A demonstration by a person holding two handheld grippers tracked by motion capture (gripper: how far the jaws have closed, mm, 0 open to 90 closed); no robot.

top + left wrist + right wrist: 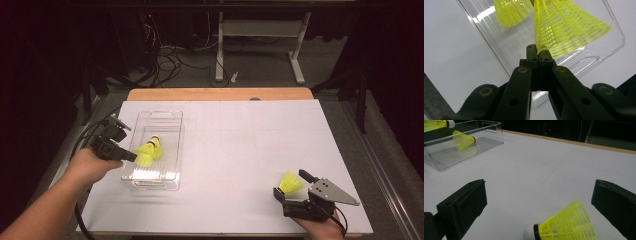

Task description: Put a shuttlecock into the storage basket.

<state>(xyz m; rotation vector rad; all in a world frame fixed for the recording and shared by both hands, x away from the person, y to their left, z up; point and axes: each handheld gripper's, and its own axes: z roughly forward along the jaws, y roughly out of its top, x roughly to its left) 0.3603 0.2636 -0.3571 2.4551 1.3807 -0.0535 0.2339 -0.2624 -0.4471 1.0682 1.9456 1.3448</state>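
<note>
A person at a white-covered table [240,150] sorts yellow shuttlecocks into a clear bin [172,120], a gripper in each hand. The left gripper [539,56], at the bin's left wall in the high view, has its jaws closed tight on the skirt rim of one shuttlecock [564,30], holding it above the bin's floor with its cork end pointing away. A second shuttlecock [464,140] already lies on its side inside the bin, near the middle. Well to the bin's right, at the table's near edge, the right gripper [539,207] rests with its jaws spread wide; a third shuttlecock [565,226] lies between them on the table, cork towards the camera, untouched by either pad.

The step in hand looks to be the drop: the left-hand shuttlecock is over the bin and needs only the jaws to part for it to fall beside the one already there. The likely follow-up falls to the right hand, which would have to close gently on the light mesh skirt, lift clear of the table, and carry it across to the bin without crushing or flicking it away.
</note>
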